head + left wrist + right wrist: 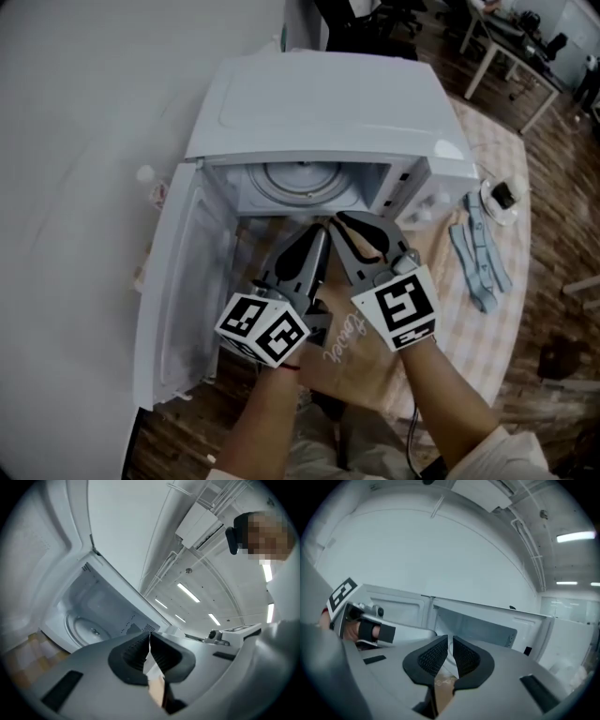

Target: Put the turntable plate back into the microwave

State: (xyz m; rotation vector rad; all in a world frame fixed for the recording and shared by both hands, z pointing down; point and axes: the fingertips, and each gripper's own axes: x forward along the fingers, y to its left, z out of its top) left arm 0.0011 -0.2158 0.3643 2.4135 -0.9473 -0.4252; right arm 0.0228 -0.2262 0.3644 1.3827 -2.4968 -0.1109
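Note:
The white microwave (319, 103) stands with its door (183, 291) swung open to the left. The glass turntable plate (305, 178) lies flat on the floor of the cavity, and shows again in the left gripper view as the plate (91, 630). My left gripper (322, 232) and right gripper (340, 222) hover side by side just in front of the opening, tips almost touching each other. The left gripper (149, 638) is shut with nothing between its pads. The right gripper (450, 643) is shut too and holds nothing.
The microwave sits on a round table with a checked cloth (483, 319). Blue-grey straps (478, 258) and a small white round object (497, 199) lie to the right. A brown sheet with writing (352, 352) lies under my hands. Desks stand at the back right.

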